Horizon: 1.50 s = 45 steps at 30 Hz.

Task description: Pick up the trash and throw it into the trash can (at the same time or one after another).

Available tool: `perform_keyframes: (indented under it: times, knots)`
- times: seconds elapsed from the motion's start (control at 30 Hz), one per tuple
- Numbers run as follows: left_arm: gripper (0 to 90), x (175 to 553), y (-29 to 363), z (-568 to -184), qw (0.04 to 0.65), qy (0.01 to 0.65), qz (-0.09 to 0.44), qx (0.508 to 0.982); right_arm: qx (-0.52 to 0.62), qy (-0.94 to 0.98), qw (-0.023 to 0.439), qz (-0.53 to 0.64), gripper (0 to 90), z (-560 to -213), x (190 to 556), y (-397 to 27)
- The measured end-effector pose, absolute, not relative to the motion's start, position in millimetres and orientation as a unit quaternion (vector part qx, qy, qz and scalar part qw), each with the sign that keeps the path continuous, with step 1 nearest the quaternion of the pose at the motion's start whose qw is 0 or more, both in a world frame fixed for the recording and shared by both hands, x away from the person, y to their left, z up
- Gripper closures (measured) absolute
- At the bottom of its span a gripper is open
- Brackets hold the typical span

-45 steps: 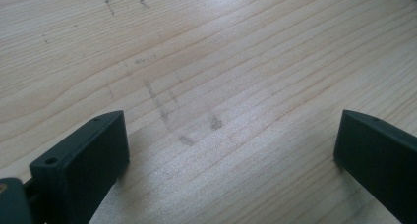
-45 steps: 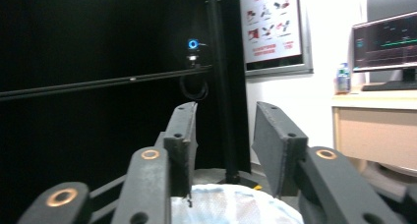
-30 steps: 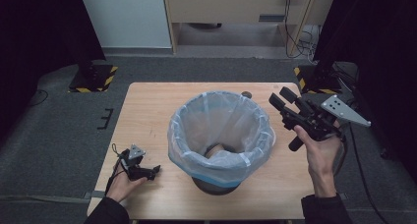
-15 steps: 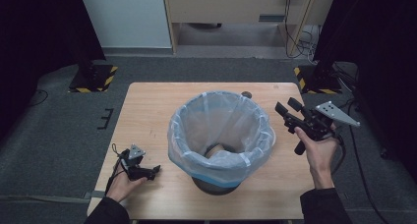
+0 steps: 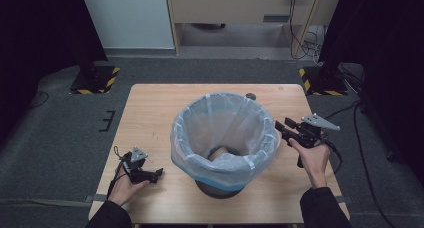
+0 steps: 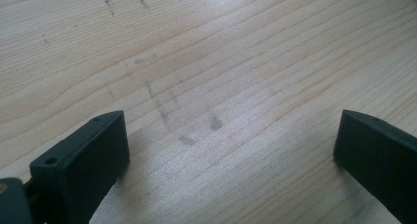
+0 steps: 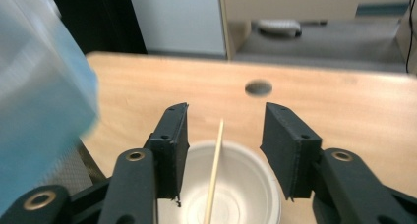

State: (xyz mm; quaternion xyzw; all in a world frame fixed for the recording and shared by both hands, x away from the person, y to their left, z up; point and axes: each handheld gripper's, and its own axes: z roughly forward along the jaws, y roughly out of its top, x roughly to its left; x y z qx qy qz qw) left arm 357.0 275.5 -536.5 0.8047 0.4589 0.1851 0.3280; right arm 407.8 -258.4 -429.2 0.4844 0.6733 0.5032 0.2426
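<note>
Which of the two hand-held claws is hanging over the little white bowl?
The right gripper, beside the lined bin: the white bowl lies between its open jaws. The left gripper faces bare table.

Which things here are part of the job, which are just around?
In the job:
- right gripper, jaws open over the white bowl
- wooden stick in the bowl
- lined bin

Just around:
- left gripper, open, on the table
- dark disc
</note>
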Motion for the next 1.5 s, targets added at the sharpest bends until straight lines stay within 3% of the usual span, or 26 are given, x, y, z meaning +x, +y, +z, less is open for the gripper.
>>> perform_keyframes:
  times: [0.57,1.5]
  knots:
    - [0.0,357,276,-536,0.328,0.459,0.185,0.805,0.502,0.735,0.19,0.414,65.2,-479,417,-245]
    - [0.0,357,276,-536,0.328,0.459,0.185,0.805,0.509,0.759,0.141,0.382,77.0,-495,422,-236]
